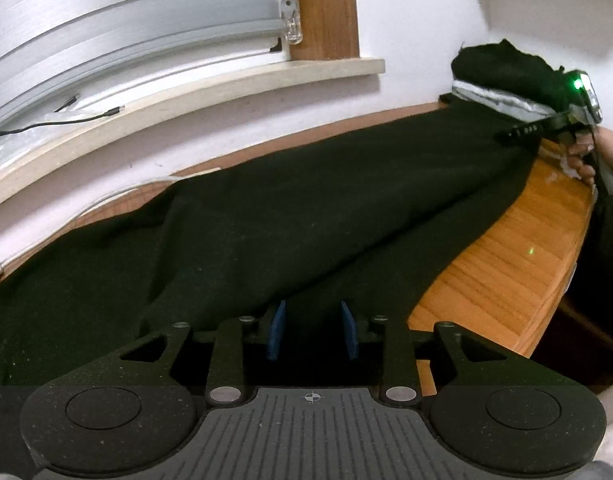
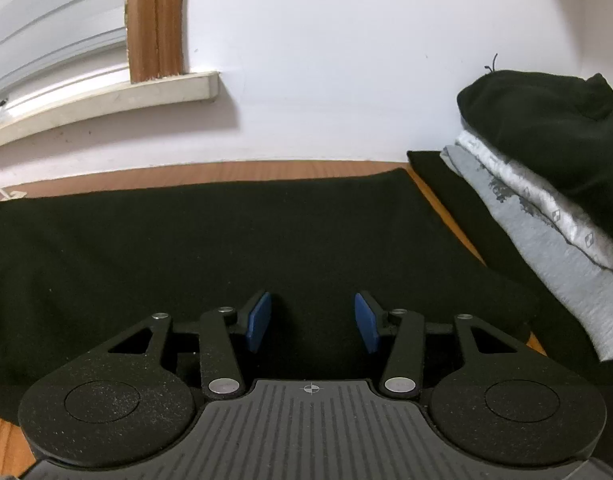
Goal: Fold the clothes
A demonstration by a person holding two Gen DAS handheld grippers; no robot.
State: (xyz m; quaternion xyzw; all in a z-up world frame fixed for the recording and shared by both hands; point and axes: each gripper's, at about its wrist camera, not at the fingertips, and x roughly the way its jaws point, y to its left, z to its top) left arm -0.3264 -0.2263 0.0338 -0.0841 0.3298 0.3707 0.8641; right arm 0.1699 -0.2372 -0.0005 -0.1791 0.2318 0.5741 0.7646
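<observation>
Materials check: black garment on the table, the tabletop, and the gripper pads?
Black garment: looks like matte knit or fleece; no sheen, soft folds, specks of lint. Tabletop: wood or wood veneer with a glossy varnish; visible grain lines and a reflected green dot. Pads: blue, matte, probably rubber or foam; can't tell which.

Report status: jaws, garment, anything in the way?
Left gripper and right gripper open, empty. Black garment spread flat. Folded stack alongside, apart.
</observation>
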